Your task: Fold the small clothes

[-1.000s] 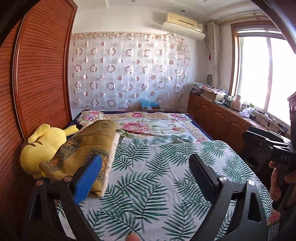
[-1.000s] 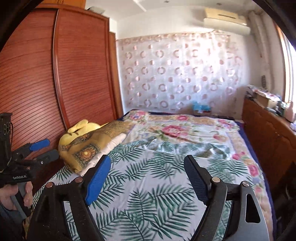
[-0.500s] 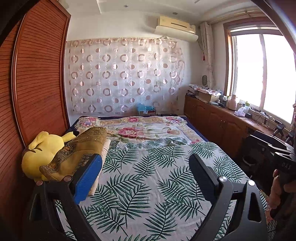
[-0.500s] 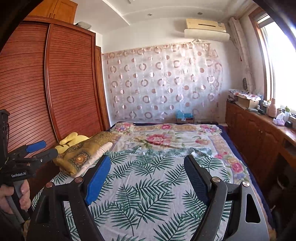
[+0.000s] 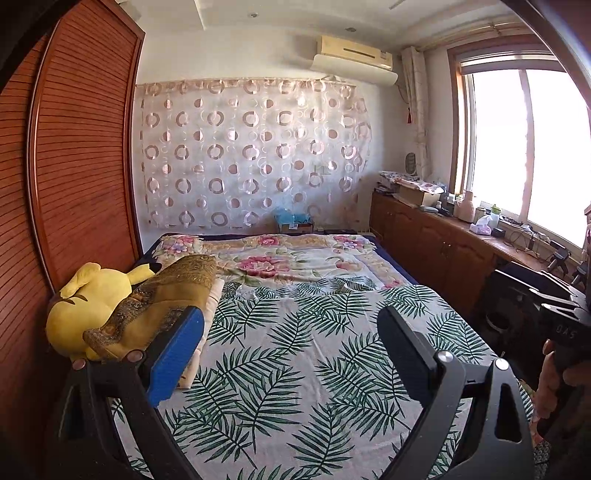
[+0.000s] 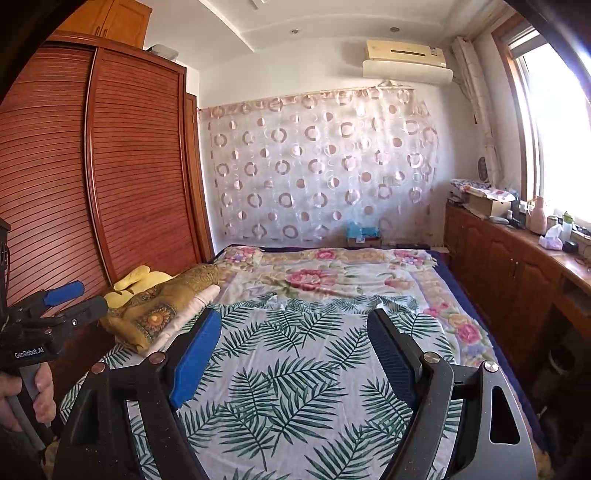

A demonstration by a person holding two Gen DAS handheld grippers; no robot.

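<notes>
Both grippers, left gripper (image 5: 288,354) and right gripper (image 6: 291,350), spread wide, empty. No small clothes visible on bed (image 5: 295,369); stage undeterminable.

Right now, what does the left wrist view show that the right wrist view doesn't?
Only the left wrist view shows the yellow plush toy's whole body and the window panes. Only the right wrist view shows the cabinets above the wardrobe and the left gripper from outside. Both show the leaf-print sheet, the air conditioner and open, empty fingers.
</notes>
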